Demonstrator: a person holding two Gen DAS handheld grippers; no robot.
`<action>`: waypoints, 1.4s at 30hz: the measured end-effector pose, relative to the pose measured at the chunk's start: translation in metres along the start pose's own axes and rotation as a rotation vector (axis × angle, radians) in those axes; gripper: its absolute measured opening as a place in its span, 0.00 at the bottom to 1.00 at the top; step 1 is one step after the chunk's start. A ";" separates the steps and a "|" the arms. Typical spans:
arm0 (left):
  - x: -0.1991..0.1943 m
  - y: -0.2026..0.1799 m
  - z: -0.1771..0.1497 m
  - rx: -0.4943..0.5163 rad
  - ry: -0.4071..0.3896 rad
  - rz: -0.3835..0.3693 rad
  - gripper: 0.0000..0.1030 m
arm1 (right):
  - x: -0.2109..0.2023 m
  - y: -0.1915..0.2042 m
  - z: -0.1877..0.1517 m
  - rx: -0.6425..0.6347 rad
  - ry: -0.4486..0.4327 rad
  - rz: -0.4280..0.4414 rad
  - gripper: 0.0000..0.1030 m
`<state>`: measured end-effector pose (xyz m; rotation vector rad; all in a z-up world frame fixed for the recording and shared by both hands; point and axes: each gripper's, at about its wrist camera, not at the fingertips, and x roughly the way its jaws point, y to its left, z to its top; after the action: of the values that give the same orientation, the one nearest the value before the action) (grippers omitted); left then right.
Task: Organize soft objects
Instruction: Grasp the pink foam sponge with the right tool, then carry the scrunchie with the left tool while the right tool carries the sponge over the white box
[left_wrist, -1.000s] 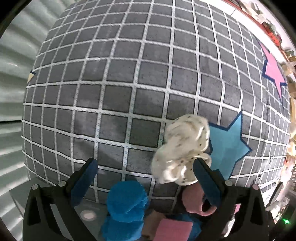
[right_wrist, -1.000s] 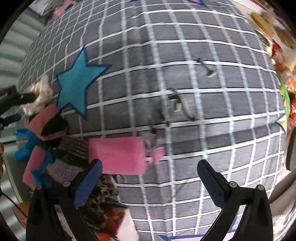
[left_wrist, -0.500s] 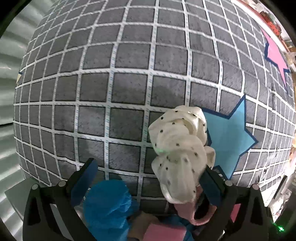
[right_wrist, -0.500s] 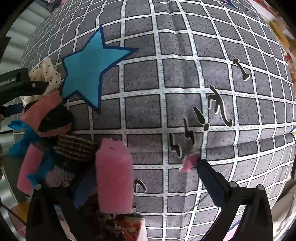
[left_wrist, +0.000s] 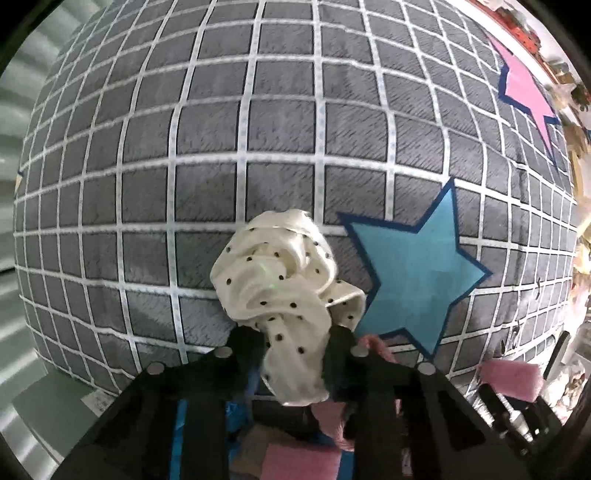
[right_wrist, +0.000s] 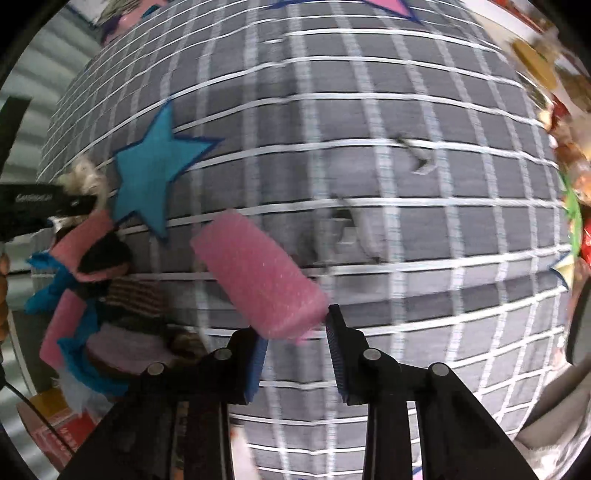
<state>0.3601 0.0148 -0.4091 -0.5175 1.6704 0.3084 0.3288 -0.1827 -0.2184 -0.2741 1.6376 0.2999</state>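
Note:
A cream polka-dot scrunchie (left_wrist: 280, 280) lies bunched on the grey grid bedspread (left_wrist: 258, 129), beside a blue star patch (left_wrist: 417, 273). My left gripper (left_wrist: 291, 350) points down at the scrunchie. Its jaws are closing and the pads pinch the lower folds. In the right wrist view a pink foam roller (right_wrist: 258, 280) slants up to the left above the bedspread (right_wrist: 406, 92). My right gripper (right_wrist: 295, 343) is closing its jaws on the roller's lower end. The left gripper (right_wrist: 44, 206) also shows at the far left, with the scrunchie (right_wrist: 85, 177) at its tip.
A pile of soft things (right_wrist: 103, 295) sits at the bedspread's left edge: pink foam pieces, blue fabric and a striped knit. A red and orange box (right_wrist: 55, 424) lies below it. Clutter (right_wrist: 569, 184) lines the right side. A pink star patch (left_wrist: 524, 88) marks the far corner.
The left gripper has come down over the scrunchie and its jaws have gone from wide apart to pinching it. The right jaws have shut on the pink roller, which now hangs tilted.

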 end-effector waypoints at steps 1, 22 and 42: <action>0.000 -0.004 0.001 -0.002 -0.008 -0.003 0.23 | -0.003 -0.012 -0.001 0.015 -0.003 -0.003 0.32; -0.114 0.012 -0.039 0.027 -0.149 -0.021 0.21 | -0.019 -0.082 0.039 0.289 -0.103 0.039 0.99; -0.314 0.001 -0.135 0.123 -0.247 -0.012 0.21 | -0.007 -0.102 0.039 0.074 -0.087 -0.004 0.47</action>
<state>0.2758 0.0009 -0.0783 -0.3810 1.4364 0.2480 0.4021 -0.2639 -0.2180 -0.2060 1.5582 0.2443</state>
